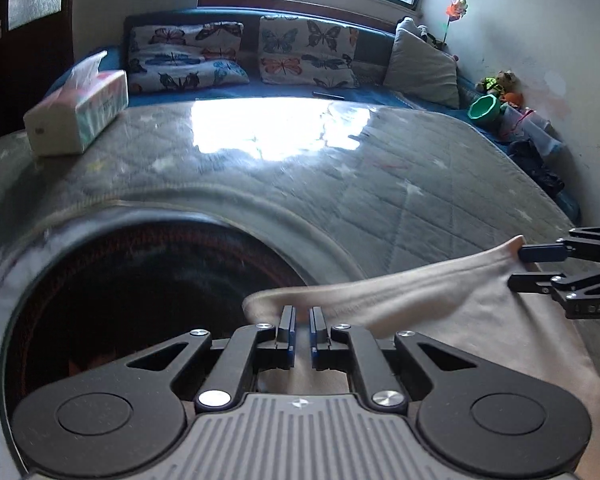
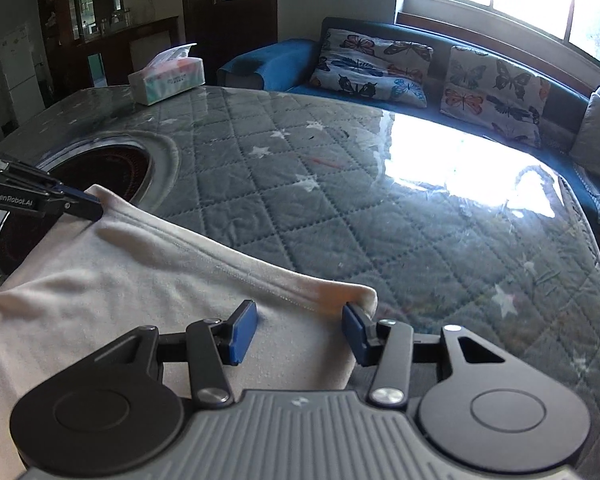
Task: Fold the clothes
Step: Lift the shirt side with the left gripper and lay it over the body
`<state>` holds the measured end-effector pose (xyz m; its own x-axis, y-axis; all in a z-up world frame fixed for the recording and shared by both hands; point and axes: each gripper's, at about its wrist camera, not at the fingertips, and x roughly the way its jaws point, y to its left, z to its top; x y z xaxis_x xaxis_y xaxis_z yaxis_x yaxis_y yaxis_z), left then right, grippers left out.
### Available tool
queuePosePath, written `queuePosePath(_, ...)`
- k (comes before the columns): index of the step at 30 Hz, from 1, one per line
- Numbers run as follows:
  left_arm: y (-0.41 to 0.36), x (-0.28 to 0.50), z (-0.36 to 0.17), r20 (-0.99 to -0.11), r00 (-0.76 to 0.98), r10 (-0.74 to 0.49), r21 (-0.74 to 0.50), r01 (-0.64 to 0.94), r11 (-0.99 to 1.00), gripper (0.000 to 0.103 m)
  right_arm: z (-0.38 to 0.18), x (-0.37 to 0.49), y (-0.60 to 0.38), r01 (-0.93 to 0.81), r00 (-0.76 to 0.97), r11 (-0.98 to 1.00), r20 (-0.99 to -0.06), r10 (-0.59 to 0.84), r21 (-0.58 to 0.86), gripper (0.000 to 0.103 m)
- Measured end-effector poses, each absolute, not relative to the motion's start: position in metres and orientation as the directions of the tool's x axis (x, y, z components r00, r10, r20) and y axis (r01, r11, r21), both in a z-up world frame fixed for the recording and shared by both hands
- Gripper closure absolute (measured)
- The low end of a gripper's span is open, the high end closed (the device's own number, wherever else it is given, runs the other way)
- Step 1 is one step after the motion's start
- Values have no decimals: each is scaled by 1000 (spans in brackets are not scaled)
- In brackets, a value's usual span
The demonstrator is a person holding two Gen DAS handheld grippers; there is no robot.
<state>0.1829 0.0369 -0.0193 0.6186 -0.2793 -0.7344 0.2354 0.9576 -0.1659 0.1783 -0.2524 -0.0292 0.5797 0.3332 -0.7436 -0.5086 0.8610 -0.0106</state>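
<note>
While a pale cream, soft knit garment (image 2: 112,280) is lying draped over the grey quilted, star-printed table cover under clear plastic (image 2: 340,184), the left gripper (image 1: 303,322) is pinching one corner of its hemmed edge, its blue-padded jaws drawn nearly together on the cloth. Ahead and to the left of that gripper, a white rectangular tissue box with a tissue sticking up (image 1: 76,120) is sitting on the cover, and just in front of the jaws a round dark recessed burner ring (image 1: 140,288) is showing in the tabletop. The cloth's folded hem is stretching rightward from the left gripper to the right gripper (image 2: 296,332). The right gripper's jaws are standing half apart; the right pad is touching the rolled corner of the hem, while the left pad is lying apart from it over the flat cloth, so the cloth is not being squeezed. Beyond both grippers, butterfly-printed cushions (image 2: 376,68) are leaning on a blue sofa (image 2: 268,60).
</note>
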Motion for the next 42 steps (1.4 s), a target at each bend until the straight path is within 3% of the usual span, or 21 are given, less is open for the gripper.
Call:
queuePosePath(12, 34, 197, -11, -724, 650, -231, -145, 184, 972, 88, -17, 181, -251, -547, 588, 836, -732, 344, -47, 55)
queuePosePath(17, 18, 158, 6, -694, 658, -291, -160, 254, 954, 76, -7, 135, -246, -623, 554, 779, -742, 378, -67, 55)
queuePosePath(26, -23, 65, -4, -691, 583, -427, -228, 385, 894, 74, -10, 41, -239, -684, 514, 724, -763, 392, -88, 55)
queuePosePath(36, -63, -11, -16, -683, 553, -478, -128, 553, 823, 69, -15, -41, -251, -686, 542, 711, -759, 361, -152, 56)
queuePosePath(38, -70, -22, -20, -686, 553, -473, -92, 579, 810, 64, -17, -52, -254, -679, 555, 715, -752, 355, -164, 56)
queuePosePath(42, -73, -27, -16, -686, 561, -463, -48, 601, 798, 61, -7, -61, -272, -624, 582, 775, -722, 375, -101, 56)
